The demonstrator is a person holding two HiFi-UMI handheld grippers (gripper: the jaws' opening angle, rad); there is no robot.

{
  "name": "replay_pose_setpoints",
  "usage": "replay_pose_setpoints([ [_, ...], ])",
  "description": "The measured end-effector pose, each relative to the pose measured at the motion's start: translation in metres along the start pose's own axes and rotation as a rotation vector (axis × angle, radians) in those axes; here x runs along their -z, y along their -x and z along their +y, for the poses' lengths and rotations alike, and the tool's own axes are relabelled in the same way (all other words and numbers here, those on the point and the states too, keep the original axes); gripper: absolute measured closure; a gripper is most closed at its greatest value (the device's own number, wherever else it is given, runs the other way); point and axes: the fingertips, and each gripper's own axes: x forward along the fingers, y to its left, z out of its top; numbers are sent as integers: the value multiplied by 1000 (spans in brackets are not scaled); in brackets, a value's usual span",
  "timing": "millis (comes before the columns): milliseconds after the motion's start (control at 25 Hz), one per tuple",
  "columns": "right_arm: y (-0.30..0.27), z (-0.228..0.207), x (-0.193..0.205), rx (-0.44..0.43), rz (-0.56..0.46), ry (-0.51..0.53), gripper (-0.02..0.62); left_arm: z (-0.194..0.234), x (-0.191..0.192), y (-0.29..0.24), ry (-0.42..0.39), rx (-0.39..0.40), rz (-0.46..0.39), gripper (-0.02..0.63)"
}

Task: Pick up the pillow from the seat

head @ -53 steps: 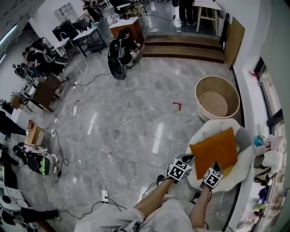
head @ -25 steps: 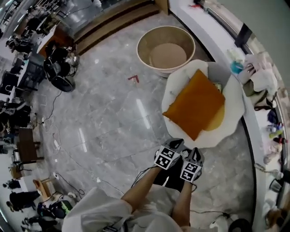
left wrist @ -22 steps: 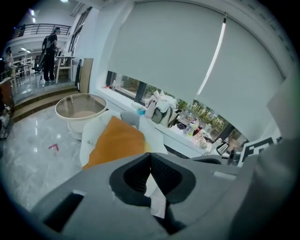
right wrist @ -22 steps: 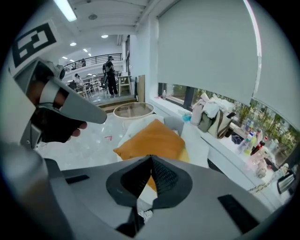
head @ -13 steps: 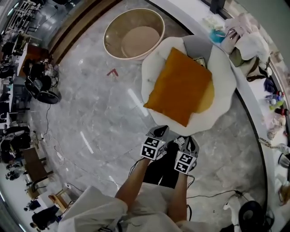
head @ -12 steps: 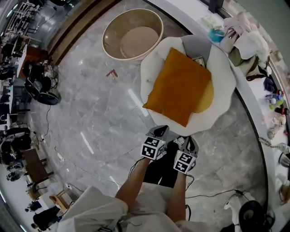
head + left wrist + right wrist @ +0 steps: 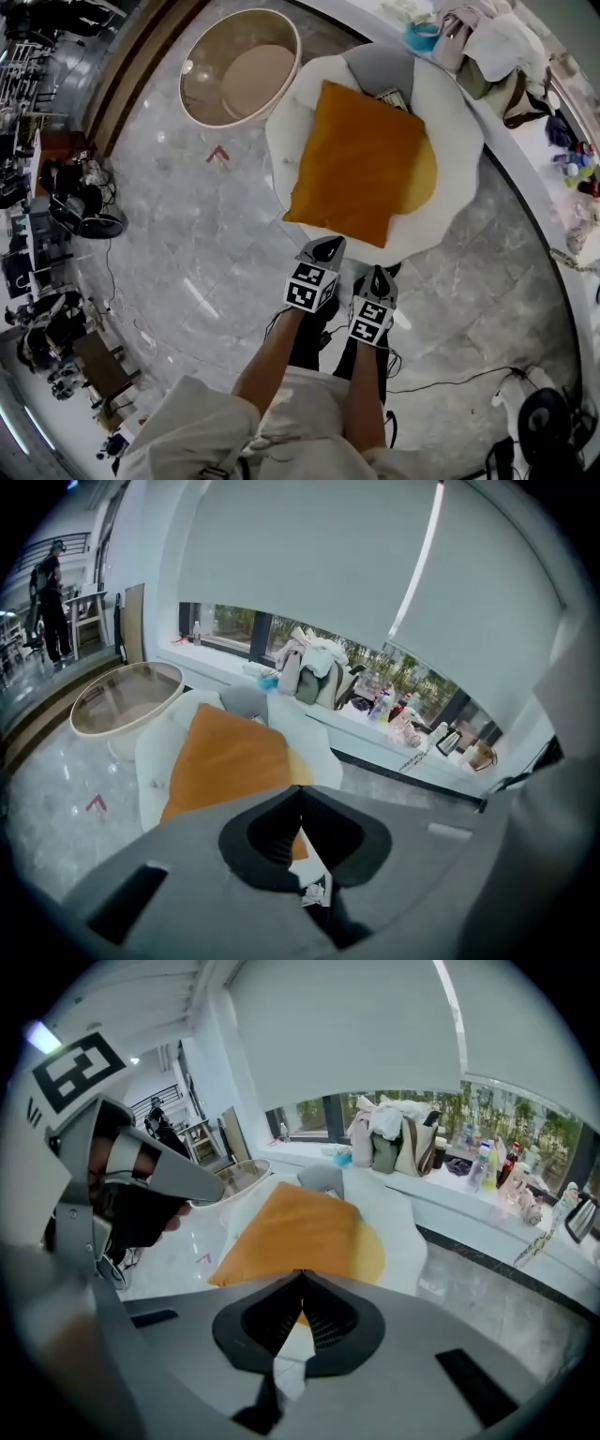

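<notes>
— Where do we have the pillow?

— It lies flat across the middle of the seat, with one corner pointing at the seat's near edge. Under it is a yellow cushion that peeps out on the right side. A grey cushion sits at the far edge behind it. Nothing of ours touches the pillow.

— And our jaws?

— Both pairs are pressed together with nothing between them. Our left gripper hangs just off the seat's near edge, near the pillow's closest corner. Our right gripper is just beside it, a little further back from the seat. Both point forward and down, and each gripper view shows the pillow beyond its closed tips.

— So which step do we call this?

— The approach, we'd say. No grasp has begun.

— What does our next move call for?

— We judge the jaws must open first. Then we bring them over the near edge to the pillow's border, one jaw under the fabric and one over it, and close. The pillow looks soft and wide, so two grips set well apart along its near side would likely keep it from sagging. We should pinch only the pillow, not the yellow cushion beneath.

— Anything in our way?

— We think not. The round tub stands on the floor beside the seat's far left edge, well apart from our grippers.
</notes>
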Motion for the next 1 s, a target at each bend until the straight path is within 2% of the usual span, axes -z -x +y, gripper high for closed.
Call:
replay_pose_setpoints([
  [120, -8, -4, 10, 27, 15, -37, 588, 11, 0, -10, -26, 17, 23, 597],
  [360, -42, 4, 13, 101, 13, -135, 588, 43, 4, -33, -128, 89, 87, 597],
  [480, -67, 23, -5, 129, -10, -128, 588, 71, 3, -42, -138, 134, 97, 597],
  [560, -85, 39, -24, 111, -37, -92, 588, 92, 4, -50, -139, 157, 100, 597],
  [680, -127, 77, -53, 8, -75, 48, 588, 140, 3, -62, -158, 162, 94, 597],
  [800, -168, 127, -71, -182, -82, 228, 587, 177, 5, -64, -200, 161, 89, 597],
  [880, -190, 152, -78, -301, -49, 363, 586, 187, 6, -66, -162, 170, 76, 597],
  [1000, -225, 188, -95, -391, -1, 569, 586, 215, 1, -65, -73, 177, 41, 597],
])
